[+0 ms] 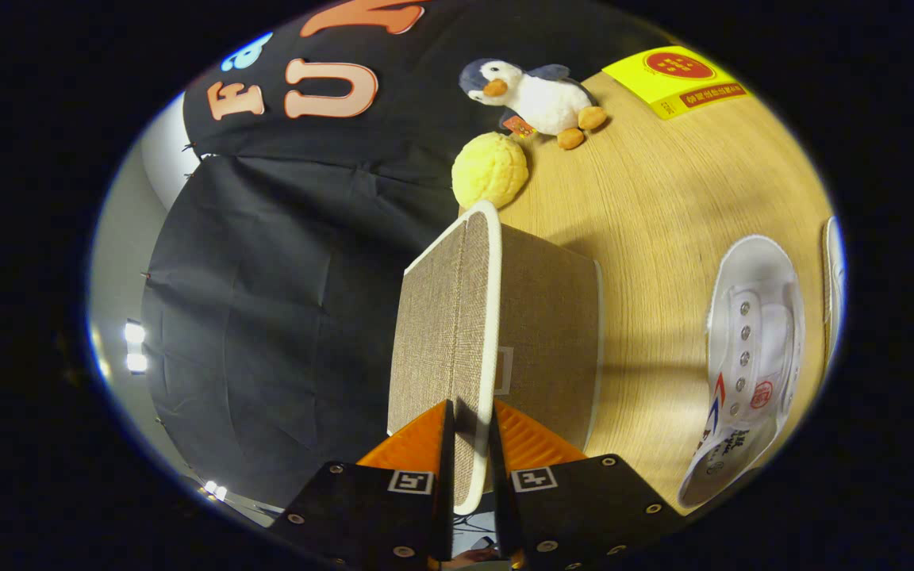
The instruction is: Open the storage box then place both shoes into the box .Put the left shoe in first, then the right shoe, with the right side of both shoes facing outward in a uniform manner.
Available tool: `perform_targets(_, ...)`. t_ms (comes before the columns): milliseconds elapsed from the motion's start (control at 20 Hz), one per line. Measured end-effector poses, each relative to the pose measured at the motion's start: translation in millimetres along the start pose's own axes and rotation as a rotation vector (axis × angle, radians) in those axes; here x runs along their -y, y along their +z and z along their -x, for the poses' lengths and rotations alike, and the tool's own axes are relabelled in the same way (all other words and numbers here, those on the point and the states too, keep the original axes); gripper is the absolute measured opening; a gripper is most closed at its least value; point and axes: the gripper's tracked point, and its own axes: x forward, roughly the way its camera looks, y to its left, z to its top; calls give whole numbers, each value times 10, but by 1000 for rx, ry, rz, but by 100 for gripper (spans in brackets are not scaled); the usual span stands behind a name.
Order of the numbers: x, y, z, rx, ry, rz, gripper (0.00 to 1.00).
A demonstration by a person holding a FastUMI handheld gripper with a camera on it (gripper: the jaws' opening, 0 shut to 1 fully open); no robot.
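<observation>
My gripper (470, 412) is shut on the lid (445, 317) of the storage box (548, 333); both fingers press the lid's white-trimmed edge. The lid is a beige woven panel, and the view is rolled sideways. The box body, of the same beige fabric, stands on the wooden table (663, 206) just behind the lid. A white canvas shoe (750, 365) with metal eyelets and a red and blue mark lies on the table beyond the box. The edge of a second white shoe (834, 277) shows past the first one.
A plush penguin (532, 95) and a yellow bumpy ball (490, 170) sit on the table beyond the box. A yellow packet (683, 79) lies at the table's far corner. Black cloth walls close the booth behind the table.
</observation>
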Motion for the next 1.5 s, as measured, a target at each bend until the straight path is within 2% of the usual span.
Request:
perform_targets(100,-99,40,21,12,51,-60,14)
perform_targets(150,-138,62,32,32,58,-54,12)
perform_targets(200,-166,76,42,46,63,-42,5)
perform_targets(300,-248,68,70,52,87,-42,1)
perform_targets(400,-303,78,110,60,85,-50,1)
perform_targets(500,-537,109,176,80,142,-45,1)
perform_targets(900,-1420,147,167,112,212,81,2)
perform_targets(1100,-1805,162,-27,113,233,116,2)
perform_targets(1500,-2348,-52,-810,88,238,137,3)
